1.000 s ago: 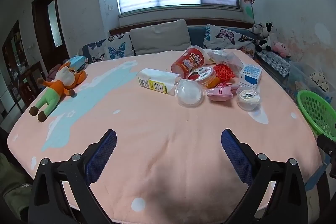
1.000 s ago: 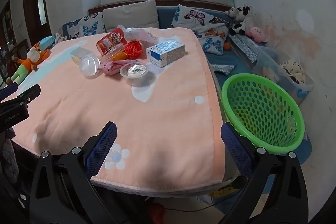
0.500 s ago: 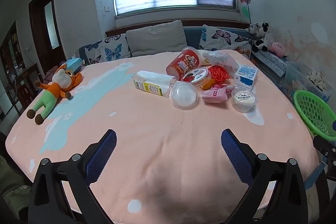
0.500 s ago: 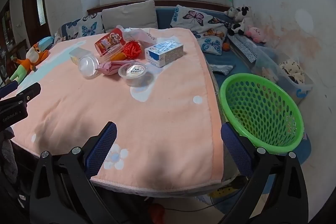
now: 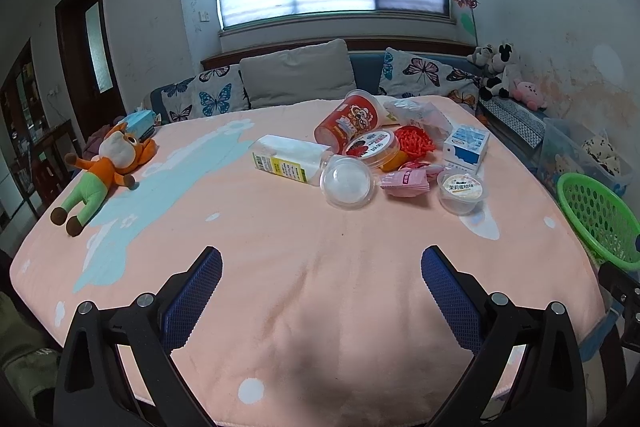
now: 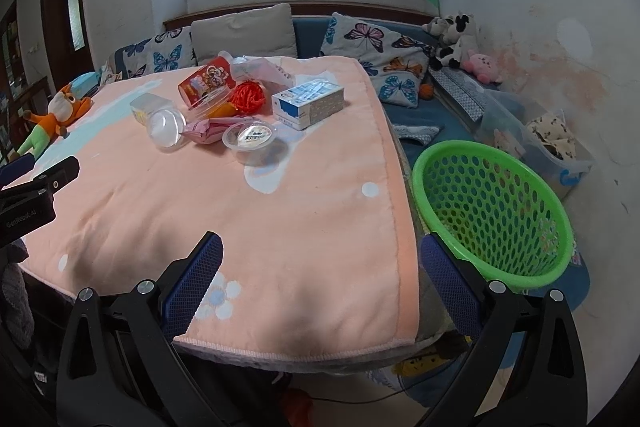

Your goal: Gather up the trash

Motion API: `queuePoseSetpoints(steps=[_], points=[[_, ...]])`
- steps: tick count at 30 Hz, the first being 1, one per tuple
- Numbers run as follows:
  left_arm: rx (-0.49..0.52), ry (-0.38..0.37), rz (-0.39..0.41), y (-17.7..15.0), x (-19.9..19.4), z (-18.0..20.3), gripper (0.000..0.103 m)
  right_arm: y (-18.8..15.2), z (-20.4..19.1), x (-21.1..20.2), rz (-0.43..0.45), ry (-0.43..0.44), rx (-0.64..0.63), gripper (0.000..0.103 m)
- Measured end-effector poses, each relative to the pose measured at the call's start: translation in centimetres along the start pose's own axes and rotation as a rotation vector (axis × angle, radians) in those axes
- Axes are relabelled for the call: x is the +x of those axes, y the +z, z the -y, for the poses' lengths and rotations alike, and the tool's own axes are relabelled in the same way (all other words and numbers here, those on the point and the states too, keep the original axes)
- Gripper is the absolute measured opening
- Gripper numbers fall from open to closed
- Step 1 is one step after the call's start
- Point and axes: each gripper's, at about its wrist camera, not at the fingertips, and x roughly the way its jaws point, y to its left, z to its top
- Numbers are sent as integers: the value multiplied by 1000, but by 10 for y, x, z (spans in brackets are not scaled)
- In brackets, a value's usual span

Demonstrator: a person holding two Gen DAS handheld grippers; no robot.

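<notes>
While trash sits heaped near the table's far edge, I hold both the left gripper and right gripper over its near edge, jaws apart and empty.

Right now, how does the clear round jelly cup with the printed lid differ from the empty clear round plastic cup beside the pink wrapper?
The clear jelly cup stands upright, sealed by a printed lid; the empty clear plastic cup lies tipped, mouth toward the camera, unlabelled. The jelly cup sits right of the pink wrapper, the empty cup left. Both are round, transparent plastic.
</notes>
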Motion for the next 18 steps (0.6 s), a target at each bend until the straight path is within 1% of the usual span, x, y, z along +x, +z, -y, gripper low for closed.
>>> queuePoseSetpoints(steps=[4,18], points=[[-1,-5,-6,0,0,3,97,-1,3,-2,2,-6,5,98],[15,-25,14,2,-9,12,97,-2,5,-6,9,-17,13,98]])
